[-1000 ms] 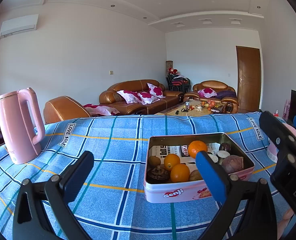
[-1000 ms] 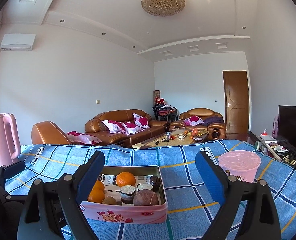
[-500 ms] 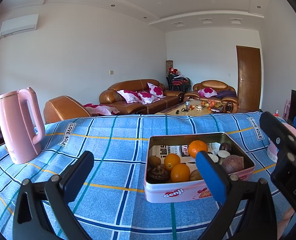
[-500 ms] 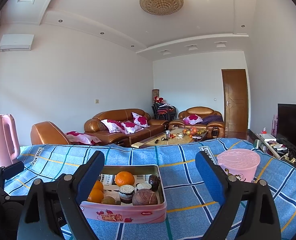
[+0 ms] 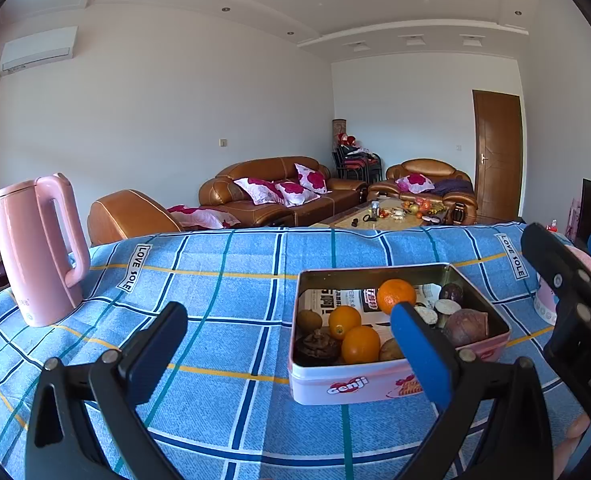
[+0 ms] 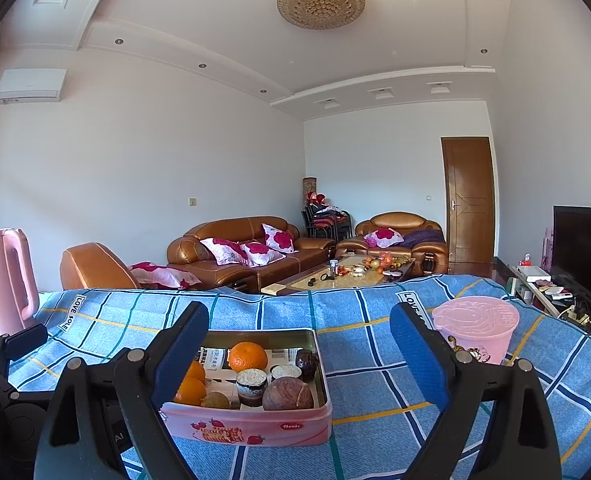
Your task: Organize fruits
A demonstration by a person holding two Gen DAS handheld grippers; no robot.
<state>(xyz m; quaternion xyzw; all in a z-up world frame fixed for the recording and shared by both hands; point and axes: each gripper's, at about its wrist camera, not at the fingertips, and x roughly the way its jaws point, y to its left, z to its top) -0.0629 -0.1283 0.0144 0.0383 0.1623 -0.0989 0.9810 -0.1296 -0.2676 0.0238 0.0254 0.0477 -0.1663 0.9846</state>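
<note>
Little is altered since the earlier frames: both grippers, left gripper [image 5: 291, 348] and right gripper [image 6: 299, 354], are held spread and empty, while the fruits [image 6: 248, 356] remain in the pink tin [image 6: 251, 426] at lower centre, so progress cannot be judged.

Blue plaid tablecloth [image 5: 223, 280], pink kettle [image 5: 35, 248], fruit tin [image 5: 335, 384], pink tub [image 6: 477, 328]

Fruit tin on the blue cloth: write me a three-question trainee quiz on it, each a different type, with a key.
1. True or false: the left tongs grip an orange.
2. Multiple choice: the pink kettle stands (a) in the tin, (b) left of it on the cloth, (c) on the pink tub.
3. How many oranges show in the tin in the left wrist view?

Key: 1 false, both tongs, right included, are open and empty; 2 b; 3 three.
</note>
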